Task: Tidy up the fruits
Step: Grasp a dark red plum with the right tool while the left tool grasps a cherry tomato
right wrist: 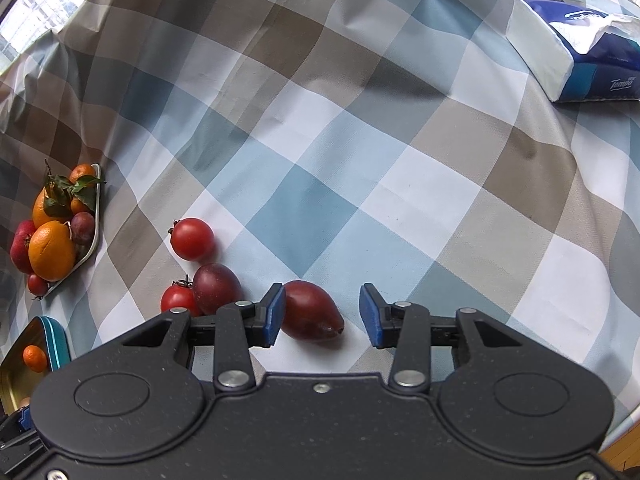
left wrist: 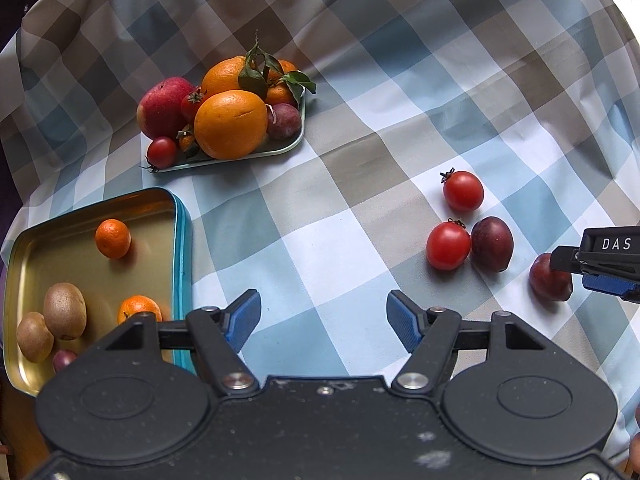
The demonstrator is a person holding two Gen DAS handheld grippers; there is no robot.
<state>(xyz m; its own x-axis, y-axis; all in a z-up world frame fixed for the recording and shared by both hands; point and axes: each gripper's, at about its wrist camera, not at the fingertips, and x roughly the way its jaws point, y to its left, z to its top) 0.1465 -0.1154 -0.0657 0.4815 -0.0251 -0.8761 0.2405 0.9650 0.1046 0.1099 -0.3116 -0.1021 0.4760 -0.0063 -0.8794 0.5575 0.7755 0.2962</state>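
My right gripper point(right wrist: 322, 314) is open, its jaws astride a dark red plum point(right wrist: 310, 316) on the checked cloth; the left pad touches it. Another plum point(right wrist: 216, 288) and two red tomatoes point(right wrist: 192, 239) point(right wrist: 178, 300) lie just left. In the left wrist view my left gripper point(left wrist: 324, 320) is open and empty above the cloth, next to a gold tin point(left wrist: 60, 256) holding two mandarins, two kiwis and a plum. The same tomatoes point(left wrist: 463, 191) point(left wrist: 448, 245), plum point(left wrist: 492, 244) and the right gripper's plum point(left wrist: 550, 278) lie to the right.
A pale green tray point(left wrist: 298, 136) piled with oranges, an apple, tomatoes, a plum and leafy mandarins stands at the back left. A blue and white tissue pack point(right wrist: 576, 48) lies at the far right. The tin's blue rim point(right wrist: 56, 344) shows low left.
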